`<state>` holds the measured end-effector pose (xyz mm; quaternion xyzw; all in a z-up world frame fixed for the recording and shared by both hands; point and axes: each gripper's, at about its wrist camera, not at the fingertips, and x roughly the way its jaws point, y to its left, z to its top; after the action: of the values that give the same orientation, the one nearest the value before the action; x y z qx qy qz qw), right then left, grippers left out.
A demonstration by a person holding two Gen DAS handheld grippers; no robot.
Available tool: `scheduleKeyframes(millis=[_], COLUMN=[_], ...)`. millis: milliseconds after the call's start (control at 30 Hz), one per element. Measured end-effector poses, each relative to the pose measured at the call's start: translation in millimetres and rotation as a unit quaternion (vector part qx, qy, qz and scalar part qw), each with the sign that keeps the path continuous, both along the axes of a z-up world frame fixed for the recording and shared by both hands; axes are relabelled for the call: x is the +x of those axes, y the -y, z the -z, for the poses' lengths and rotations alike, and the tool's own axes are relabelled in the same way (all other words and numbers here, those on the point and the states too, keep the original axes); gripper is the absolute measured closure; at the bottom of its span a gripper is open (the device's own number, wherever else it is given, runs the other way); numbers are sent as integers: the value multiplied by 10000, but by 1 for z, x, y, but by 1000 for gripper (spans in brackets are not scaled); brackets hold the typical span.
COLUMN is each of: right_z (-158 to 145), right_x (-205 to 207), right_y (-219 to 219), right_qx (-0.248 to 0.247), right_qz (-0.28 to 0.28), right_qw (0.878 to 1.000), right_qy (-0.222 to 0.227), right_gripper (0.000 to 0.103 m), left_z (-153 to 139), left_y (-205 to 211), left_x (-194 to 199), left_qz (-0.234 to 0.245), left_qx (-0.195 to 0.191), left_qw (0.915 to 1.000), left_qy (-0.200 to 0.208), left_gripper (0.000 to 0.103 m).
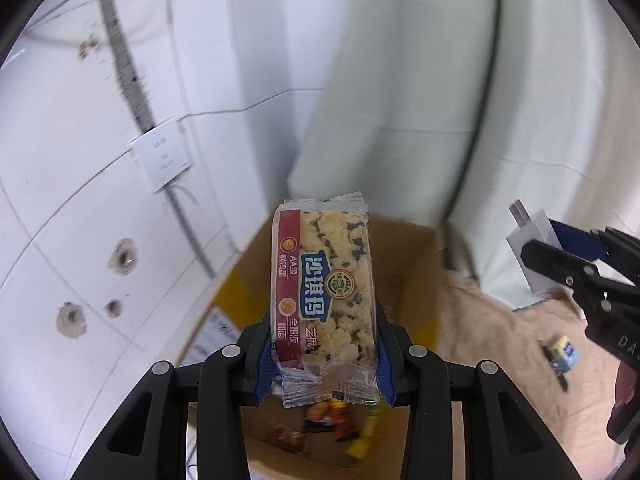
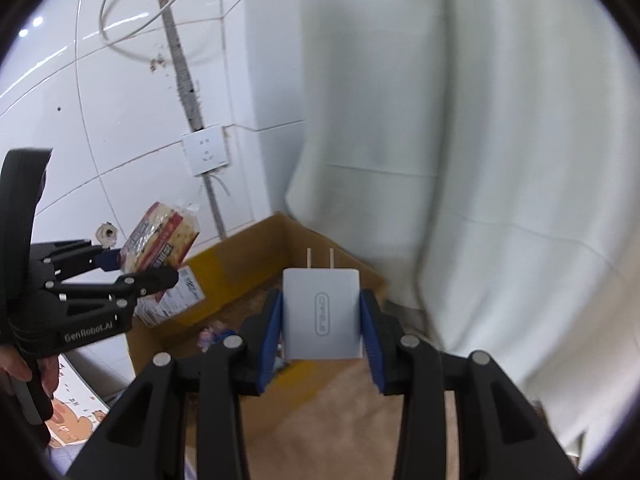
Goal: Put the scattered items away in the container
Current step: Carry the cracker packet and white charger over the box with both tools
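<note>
Two items are held aloft at once, one in each gripper. The left gripper (image 1: 326, 360) is closed on a clear-wrapped rectangular snack bar with a red side band and blue label (image 1: 325, 292), which stands upright between the blue pads (image 1: 267, 360). Directly below and ahead of this gripper lies the open brown cardboard box (image 1: 404, 248), with blurred colourful packets (image 1: 340, 420) already seen on its floor. The right gripper (image 2: 322, 336) is clamped on a flat white wall charger with two metal prongs (image 2: 321, 312), prongs pointing away from the gripper; the same box (image 2: 256, 248) sits ahead and slightly to its left, while beige cloth (image 2: 344, 420) lies beneath it. A small blue and yellow object (image 1: 565, 354) is left on the cloth, to the right of the left gripper.

The step in hand is judged to be the carry to the box. For the next move, each gripper would need to be brought over the opening, lowered a little, and opened so the item drops inside; the charger appears to have further to travel.
</note>
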<state>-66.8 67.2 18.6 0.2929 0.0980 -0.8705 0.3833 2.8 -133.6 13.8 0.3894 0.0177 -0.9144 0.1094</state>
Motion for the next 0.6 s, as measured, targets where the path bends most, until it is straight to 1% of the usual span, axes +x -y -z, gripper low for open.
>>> scheduleKeyframes(millis=[167,267,400,500,600], right_z=[17,35,59,76,91], right_x=[-8,-12,-19,-23,-24], right_y=[46,71,91,99,103], right_qx=[192,417,602,729,870], right_qz=[-252,-339,-408,-395,-411], right_qw=[9993,9980,9955,9936,9915], right_qy=[220,332,603,768,881], right_gripper=[61,61,60,60,60], left_z=[29,51,80,98,119], left_y=[18,24,31,35,40], left_x=[-6,-12,-18,-22,-26], left_qz=[-57,-111,-181,-237,-306], left_qx=[108,295,499,570,726], left_qw=[9996,9986,9966,9953,9926], left_qy=[251,429,636,750,925], left_gripper=[62,62,62,62,62])
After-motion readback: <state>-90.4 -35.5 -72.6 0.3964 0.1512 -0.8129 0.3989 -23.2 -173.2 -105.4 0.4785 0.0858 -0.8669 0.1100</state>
